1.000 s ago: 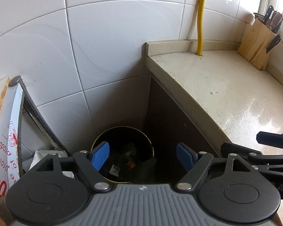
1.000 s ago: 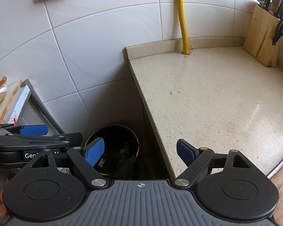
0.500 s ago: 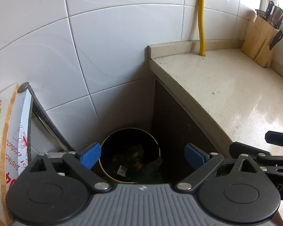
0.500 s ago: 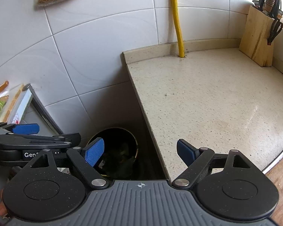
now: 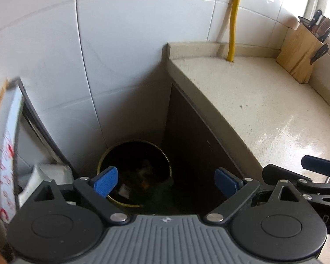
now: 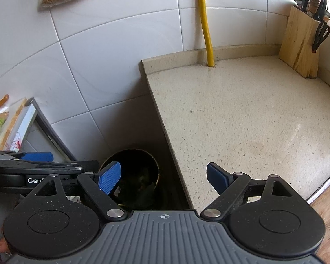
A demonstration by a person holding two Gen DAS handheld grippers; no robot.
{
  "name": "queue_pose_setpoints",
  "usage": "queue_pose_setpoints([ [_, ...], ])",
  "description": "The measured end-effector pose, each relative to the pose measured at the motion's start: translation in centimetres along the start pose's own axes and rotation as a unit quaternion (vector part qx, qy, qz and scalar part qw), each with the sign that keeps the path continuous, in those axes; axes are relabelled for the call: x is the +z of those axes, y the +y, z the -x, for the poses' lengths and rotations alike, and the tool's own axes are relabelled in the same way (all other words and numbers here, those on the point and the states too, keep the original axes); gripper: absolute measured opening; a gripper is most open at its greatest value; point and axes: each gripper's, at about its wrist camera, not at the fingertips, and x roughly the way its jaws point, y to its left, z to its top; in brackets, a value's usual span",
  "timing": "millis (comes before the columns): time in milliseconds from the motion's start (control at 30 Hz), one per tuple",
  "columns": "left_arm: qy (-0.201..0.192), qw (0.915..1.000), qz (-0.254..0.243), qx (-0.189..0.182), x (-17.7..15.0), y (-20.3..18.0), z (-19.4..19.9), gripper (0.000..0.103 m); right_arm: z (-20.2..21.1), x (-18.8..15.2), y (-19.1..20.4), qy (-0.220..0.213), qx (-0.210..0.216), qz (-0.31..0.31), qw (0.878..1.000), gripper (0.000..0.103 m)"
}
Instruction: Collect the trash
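Note:
A round dark trash bin (image 5: 134, 173) with a yellow rim stands on the floor in the gap between the tiled wall and the counter side. Scraps of trash (image 5: 143, 176) lie inside it, dim and hard to make out. My left gripper (image 5: 166, 181) hangs high above the bin, open, with nothing between its blue pads. In the right wrist view the same bin (image 6: 132, 176) lies below, and my right gripper (image 6: 164, 178) is open and empty over the counter's left edge. The left gripper's arm (image 6: 39, 171) shows at the left of that view.
A beige speckled countertop (image 6: 242, 118) fills the right side. A wooden knife block (image 6: 301, 44) stands at its far right corner and a yellow pipe (image 6: 205, 22) runs up the white tiled wall (image 6: 94, 55). A leaning board with a metal frame (image 5: 13, 145) stands left.
Both grippers have risen and drawn back a little, so the bin looks smaller and more of the wall shows. Both stay open and empty.

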Motion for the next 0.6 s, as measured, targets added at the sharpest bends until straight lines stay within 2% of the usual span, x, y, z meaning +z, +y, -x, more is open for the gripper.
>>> queue_pose_setpoints([
  [200,-0.001,0.9999,-0.006,0.009,-0.3,0.1,-0.6,0.095,-0.7,0.1,0.3,0.008,0.0,0.0,1.0,0.09],
  [300,0.002,0.9999,-0.001,0.014,-0.3,0.5,-0.8,0.102,-0.9,0.2,0.4,0.009,0.002,0.0,1.0,0.091],
  [400,0.003,1.0,0.006,0.004,-0.4,1.1,-0.9,0.102,-1.0,0.2,0.5,0.008,0.001,-0.001,1.0,0.092],
  [600,-0.012,0.9998,-0.009,0.012,-0.6,1.4,-0.9,0.102,-1.3,0.0,0.8,0.011,-0.001,0.0,1.0,0.092],
])
